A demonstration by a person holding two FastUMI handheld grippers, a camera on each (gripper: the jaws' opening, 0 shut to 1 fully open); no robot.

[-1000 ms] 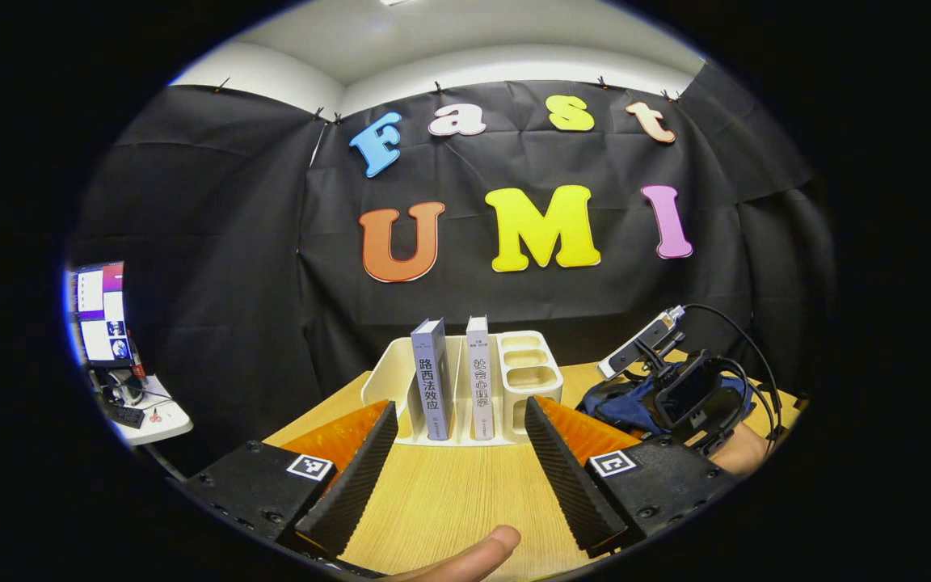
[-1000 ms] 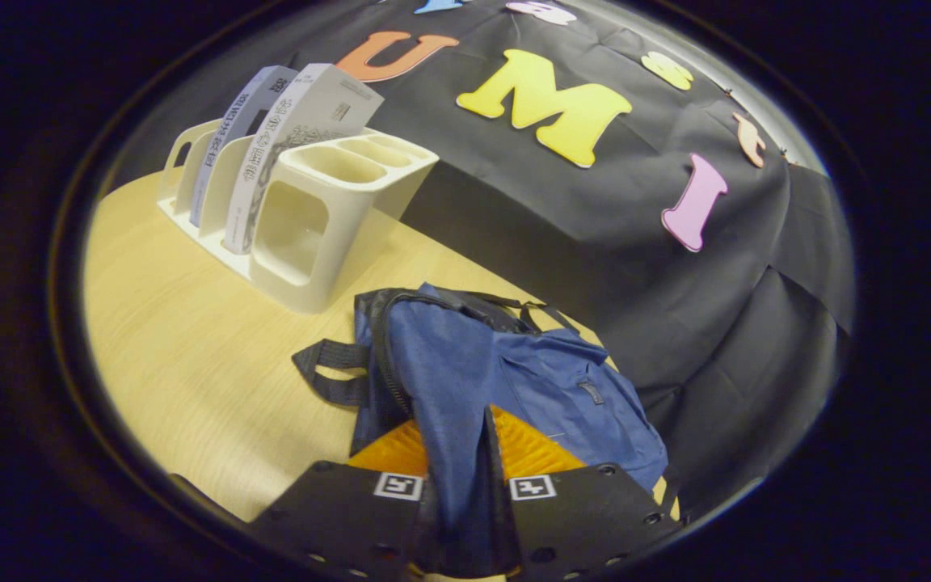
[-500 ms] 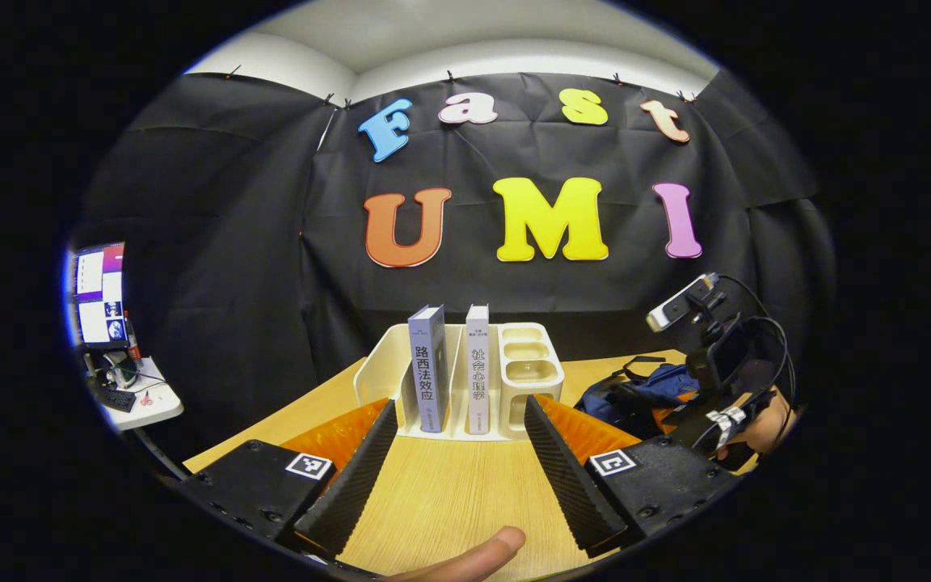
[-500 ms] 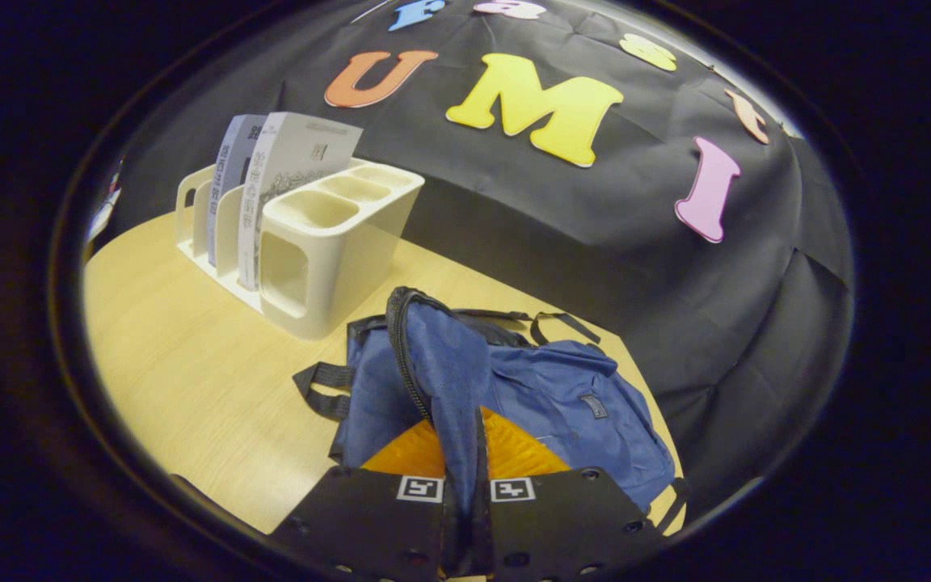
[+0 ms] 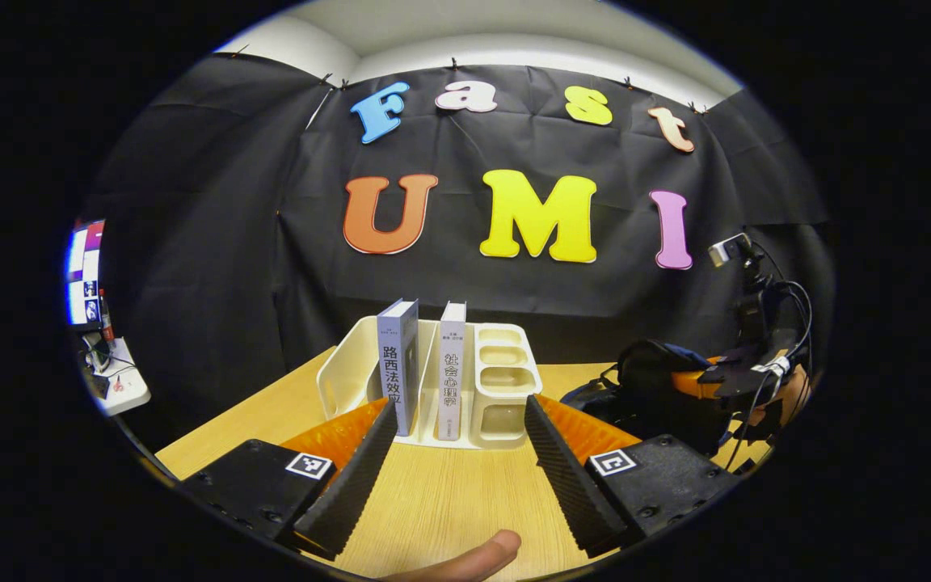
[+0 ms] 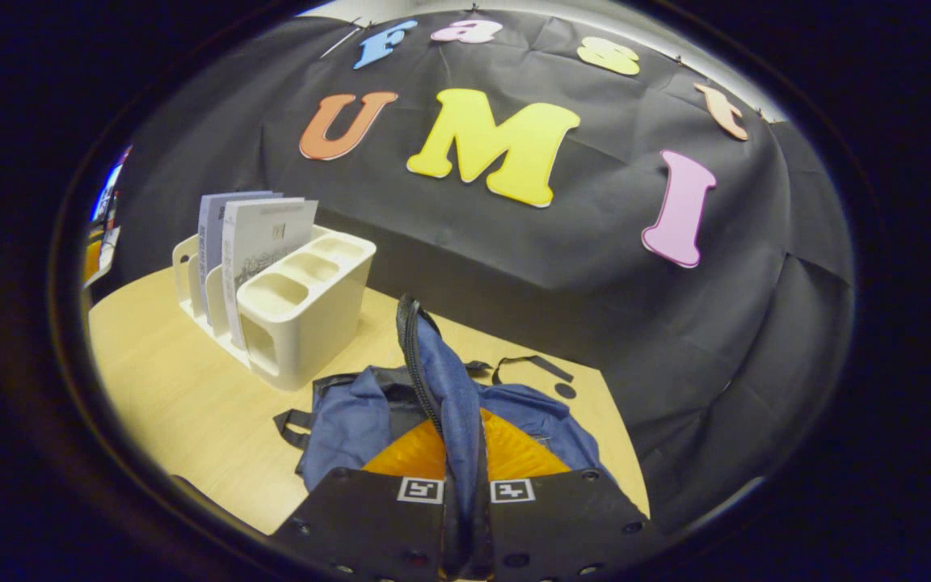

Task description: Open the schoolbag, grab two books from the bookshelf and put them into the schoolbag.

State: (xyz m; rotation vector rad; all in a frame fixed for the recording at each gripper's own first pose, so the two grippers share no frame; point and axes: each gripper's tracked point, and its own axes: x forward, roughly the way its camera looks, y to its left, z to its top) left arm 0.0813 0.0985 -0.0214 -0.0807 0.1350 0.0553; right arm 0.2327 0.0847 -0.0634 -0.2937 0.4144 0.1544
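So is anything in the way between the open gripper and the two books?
Nothing visible. The left gripper is open, and only bare table lies between its fingers and the two books standing in the white rack.

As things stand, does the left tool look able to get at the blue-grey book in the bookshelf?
Probably yes. The left tool is open and faces the blue-grey book, which stands upright in the bookshelf with bare table between. The right tool is off aside, clamped on the schoolbag.

R gripper (image 6: 461, 461) clamps schoolbag (image 6: 449, 388) flap | bookshelf (image 6: 271, 307) w/ books (image 6: 251, 234) beside
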